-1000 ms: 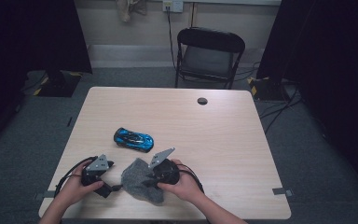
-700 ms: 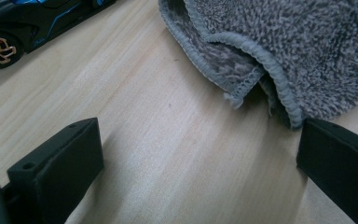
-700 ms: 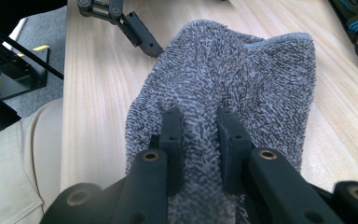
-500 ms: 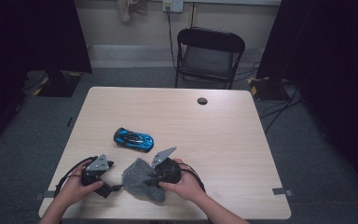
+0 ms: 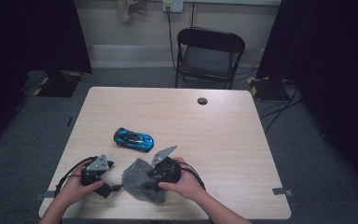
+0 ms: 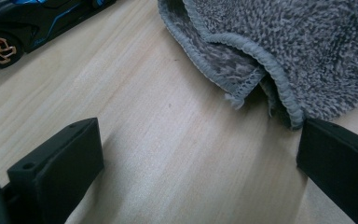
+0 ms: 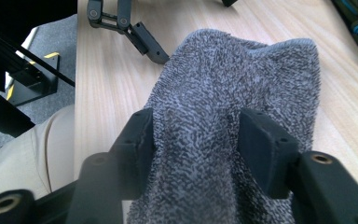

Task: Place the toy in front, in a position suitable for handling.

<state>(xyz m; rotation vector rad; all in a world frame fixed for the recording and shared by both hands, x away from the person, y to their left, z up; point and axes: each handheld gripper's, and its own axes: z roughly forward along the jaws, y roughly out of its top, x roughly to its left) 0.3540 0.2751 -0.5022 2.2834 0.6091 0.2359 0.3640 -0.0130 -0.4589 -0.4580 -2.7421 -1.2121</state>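
Now the grey cloth [image 7: 233, 93] bunches between the right tongs [image 7: 196, 140], which have just been opening; the left tongs [image 6: 196, 154] gape apart beside its edge.

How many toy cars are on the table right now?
1. The blue toy car sits left of the table's centre, just beyond the grey cloth.

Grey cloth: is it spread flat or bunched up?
Bunched: the grey cloth humps between the right gripper; its hemmed edge folds over.
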